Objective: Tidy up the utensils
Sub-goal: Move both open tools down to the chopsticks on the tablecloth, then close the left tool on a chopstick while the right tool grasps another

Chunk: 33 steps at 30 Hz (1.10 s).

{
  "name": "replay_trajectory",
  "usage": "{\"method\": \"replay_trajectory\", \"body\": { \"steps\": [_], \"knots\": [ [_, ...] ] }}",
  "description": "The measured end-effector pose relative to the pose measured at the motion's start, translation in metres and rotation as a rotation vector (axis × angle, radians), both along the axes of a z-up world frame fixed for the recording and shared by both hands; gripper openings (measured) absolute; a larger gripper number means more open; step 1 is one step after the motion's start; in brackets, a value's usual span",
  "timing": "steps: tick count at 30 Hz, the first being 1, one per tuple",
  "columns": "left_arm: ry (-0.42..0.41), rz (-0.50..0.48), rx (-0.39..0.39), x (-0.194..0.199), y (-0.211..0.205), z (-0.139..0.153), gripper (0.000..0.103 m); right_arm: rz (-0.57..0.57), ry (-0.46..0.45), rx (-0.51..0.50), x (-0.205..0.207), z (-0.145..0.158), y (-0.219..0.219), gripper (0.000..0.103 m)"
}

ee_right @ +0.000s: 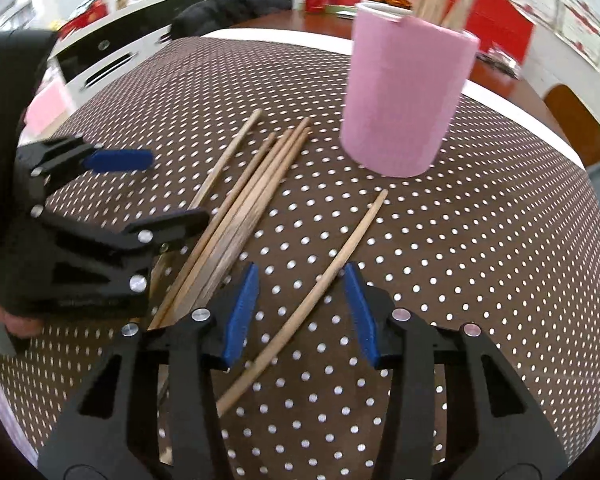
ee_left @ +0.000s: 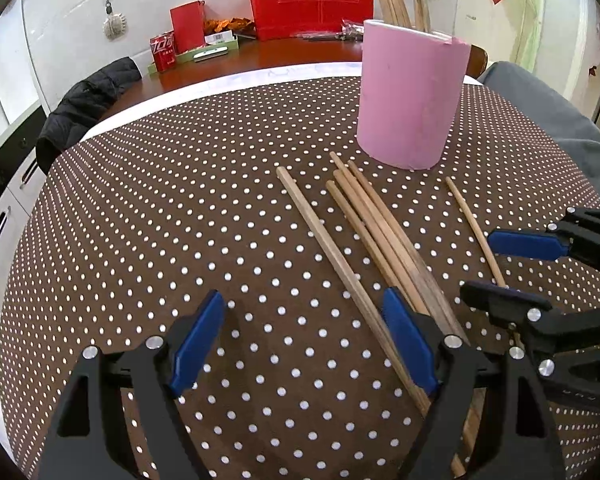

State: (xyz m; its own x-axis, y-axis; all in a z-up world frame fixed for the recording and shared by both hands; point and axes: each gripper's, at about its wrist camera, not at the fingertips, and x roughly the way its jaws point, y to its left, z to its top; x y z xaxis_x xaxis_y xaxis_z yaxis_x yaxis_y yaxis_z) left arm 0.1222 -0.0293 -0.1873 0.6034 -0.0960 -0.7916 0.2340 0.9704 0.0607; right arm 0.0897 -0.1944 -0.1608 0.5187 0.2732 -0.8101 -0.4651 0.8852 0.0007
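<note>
Several wooden chopsticks [ee_left: 384, 236] lie in a loose bundle on the brown polka-dot tablecloth [ee_left: 180, 208], in front of a pink cylindrical holder [ee_left: 408, 96] that has several chopsticks standing in it. One lone chopstick [ee_left: 474, 230] lies to the right of the bundle. My left gripper [ee_left: 308, 340] is open, low over the near ends of the bundle. My right gripper [ee_right: 300, 316] is open with the lone chopstick [ee_right: 320, 284] lying between its blue pads. The holder [ee_right: 404, 96] and bundle [ee_right: 252, 200] also show in the right wrist view.
A red bag [ee_left: 312, 4], a red can [ee_left: 163, 53] and a green tray sit at the far side of the wooden table. A black jacket [ee_left: 84, 104] hangs on a chair at the left. A grey chair [ee_left: 548, 112] is at the right.
</note>
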Motion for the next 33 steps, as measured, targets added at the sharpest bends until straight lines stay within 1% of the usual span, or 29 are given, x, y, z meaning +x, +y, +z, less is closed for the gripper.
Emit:
{"method": "replay_trajectory", "body": {
  "steps": [1, 2, 3, 4, 5, 6, 7, 8, 10, 11, 12, 13, 14, 15, 20, 21, 22, 23, 24, 28, 33],
  "knots": [
    [0.001, -0.003, 0.001, 0.002, -0.001, 0.000, 0.073, -0.015, -0.006, 0.001, 0.003, -0.001, 0.001, 0.038],
    [0.009, -0.018, -0.016, 0.004, -0.002, 0.001, 0.068, -0.024, -0.011, 0.003, 0.004, -0.001, 0.003, 0.031],
    [0.017, -0.026, -0.029, 0.006, -0.004, 0.002, 0.054, -0.026, -0.014, 0.008, 0.005, -0.001, 0.006, 0.021],
    [0.016, -0.029, -0.026, 0.008, -0.005, 0.004, 0.033, -0.012, -0.016, 0.019, 0.007, -0.001, 0.011, 0.016],
    [0.017, -0.043, -0.024, 0.010, -0.008, 0.005, 0.024, 0.014, -0.017, 0.029, 0.008, 0.000, 0.018, 0.013],
    [0.021, -0.054, -0.027, 0.012, -0.010, 0.005, 0.013, 0.040, -0.018, 0.039, 0.004, 0.000, 0.025, 0.013],
    [0.025, -0.060, -0.028, 0.013, -0.011, 0.005, 0.012, 0.080, -0.020, 0.043, 0.000, -0.001, 0.028, 0.013],
    [0.026, -0.061, -0.035, 0.014, -0.010, 0.004, 0.012, 0.090, -0.027, 0.033, 0.001, -0.002, 0.030, 0.013],
    [0.028, -0.065, -0.043, 0.015, -0.007, 0.004, 0.012, 0.074, -0.017, 0.037, 0.003, 0.000, 0.031, 0.013],
    [0.026, -0.056, -0.032, 0.015, -0.005, 0.003, 0.013, 0.053, -0.018, 0.031, 0.006, 0.000, 0.028, 0.013],
    [0.023, -0.046, -0.018, 0.016, -0.004, 0.002, 0.018, 0.036, -0.021, 0.026, 0.007, 0.000, 0.026, 0.013],
    [0.018, -0.040, -0.007, 0.016, -0.003, 0.002, 0.026, 0.026, -0.019, 0.031, 0.008, 0.000, 0.025, 0.013],
    [0.010, -0.030, 0.008, 0.018, -0.003, 0.001, 0.029, 0.021, -0.017, 0.035, 0.010, 0.000, 0.025, 0.013],
    [0.010, -0.029, 0.006, 0.018, -0.002, 0.001, 0.030, 0.020, -0.020, 0.030, 0.006, -0.001, 0.026, 0.014],
    [0.006, -0.024, -0.020, 0.019, 0.001, -0.001, 0.030, -0.008, -0.028, 0.013, 0.015, -0.002, 0.037, 0.014],
    [0.004, -0.028, -0.017, 0.019, 0.000, -0.002, 0.027, -0.006, -0.035, 0.005, 0.015, -0.003, 0.038, 0.013],
    [0.005, -0.039, -0.026, 0.019, -0.001, -0.002, 0.012, -0.004, -0.041, -0.002, 0.016, -0.003, 0.040, 0.012],
    [0.007, -0.044, -0.026, 0.023, 0.001, -0.001, 0.010, 0.000, -0.041, 0.003, 0.017, -0.003, 0.041, 0.010],
    [0.007, -0.040, -0.032, 0.023, 0.001, -0.001, 0.006, 0.000, -0.037, 0.018, 0.015, -0.004, 0.037, 0.007],
    [-0.009, -0.006, -0.087, 0.022, 0.011, 0.001, 0.005, -0.009, -0.027, 0.123, 0.015, 0.001, 0.019, 0.006],
    [-0.101, 0.047, -0.172, 0.015, 0.026, 0.019, 0.005, -0.034, -0.060, 0.237, 0.012, 0.015, -0.002, 0.006]
  ]
}}
